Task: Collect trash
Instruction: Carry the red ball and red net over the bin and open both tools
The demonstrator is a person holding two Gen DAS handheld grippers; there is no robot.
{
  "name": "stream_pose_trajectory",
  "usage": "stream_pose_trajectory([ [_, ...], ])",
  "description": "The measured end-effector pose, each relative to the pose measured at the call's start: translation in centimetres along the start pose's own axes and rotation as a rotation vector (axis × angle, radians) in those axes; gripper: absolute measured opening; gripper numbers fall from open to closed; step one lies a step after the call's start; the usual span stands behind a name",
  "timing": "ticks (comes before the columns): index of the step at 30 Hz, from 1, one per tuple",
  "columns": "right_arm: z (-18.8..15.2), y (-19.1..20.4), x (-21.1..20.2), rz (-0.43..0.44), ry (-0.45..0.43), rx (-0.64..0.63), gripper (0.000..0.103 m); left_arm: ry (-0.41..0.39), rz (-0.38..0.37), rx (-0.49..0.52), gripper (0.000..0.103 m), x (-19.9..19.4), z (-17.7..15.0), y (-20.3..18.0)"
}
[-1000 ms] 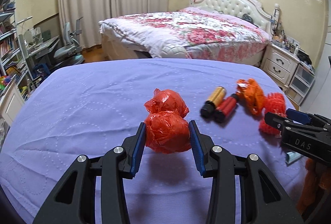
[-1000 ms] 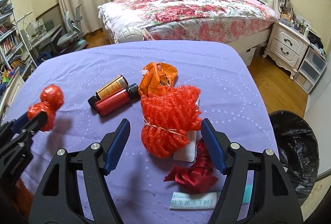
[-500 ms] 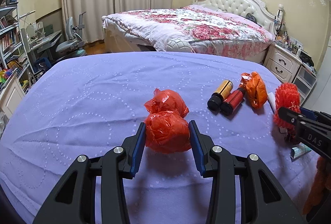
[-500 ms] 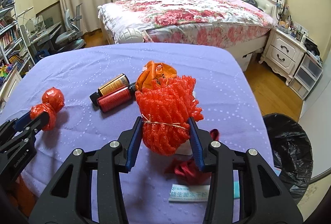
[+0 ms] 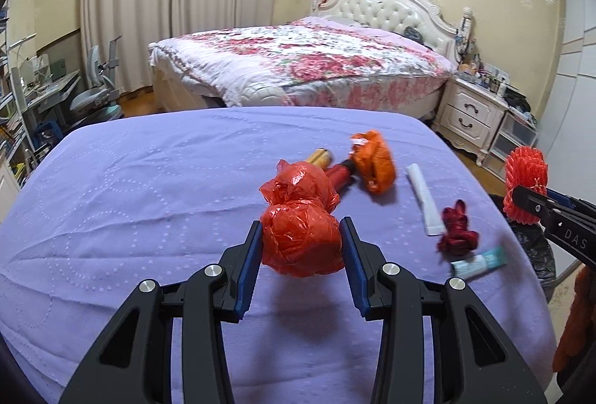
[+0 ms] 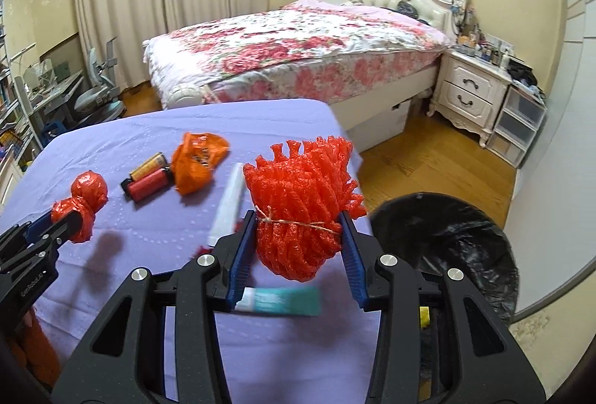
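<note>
My left gripper (image 5: 301, 236) is shut on a knotted red plastic bag (image 5: 298, 217), held above the purple table (image 5: 130, 199); from the right wrist the same bag (image 6: 83, 202) shows at the left. A red foam net bundle (image 6: 301, 206), tied with string, is clamped in my right gripper (image 6: 298, 236) and lifted near the table's right edge, close to the black-lined trash bin (image 6: 458, 251). In the left wrist view the bundle (image 5: 525, 184) hangs at the far right.
On the table lie an orange bag (image 5: 374, 163), two small cylinders (image 6: 147, 180), a white tube (image 5: 422, 197), a dark red ribbon (image 5: 456, 232) and a teal packet (image 5: 478, 260). A floral bed (image 5: 298, 68) and a white nightstand (image 5: 473, 115) stand behind.
The right gripper closed on the foam net bundle and carried it up and right toward the bin. The left gripper moved right with the red bag still in it.
</note>
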State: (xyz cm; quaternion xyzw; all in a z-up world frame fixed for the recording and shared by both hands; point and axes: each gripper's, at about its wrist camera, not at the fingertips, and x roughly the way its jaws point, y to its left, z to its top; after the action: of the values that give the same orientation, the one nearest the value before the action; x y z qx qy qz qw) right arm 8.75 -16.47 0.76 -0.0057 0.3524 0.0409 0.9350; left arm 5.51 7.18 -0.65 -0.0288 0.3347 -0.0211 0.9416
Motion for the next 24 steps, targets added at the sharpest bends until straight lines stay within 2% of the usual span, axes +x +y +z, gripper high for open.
stream_pose_trajectory([
  [13, -2.7, -8.0, -1.6, -0.116, 0.002, 0.104, 0.042, -0.018, -0.126, 0.125, 0.042, -0.4, 0.4, -9.2],
  [24, -4.2, -12.6, -1.3, -0.177, 0.014, 0.165, 0.043, -0.020, -0.203, 0.232, 0.042, 1.1, 0.8, -17.2],
])
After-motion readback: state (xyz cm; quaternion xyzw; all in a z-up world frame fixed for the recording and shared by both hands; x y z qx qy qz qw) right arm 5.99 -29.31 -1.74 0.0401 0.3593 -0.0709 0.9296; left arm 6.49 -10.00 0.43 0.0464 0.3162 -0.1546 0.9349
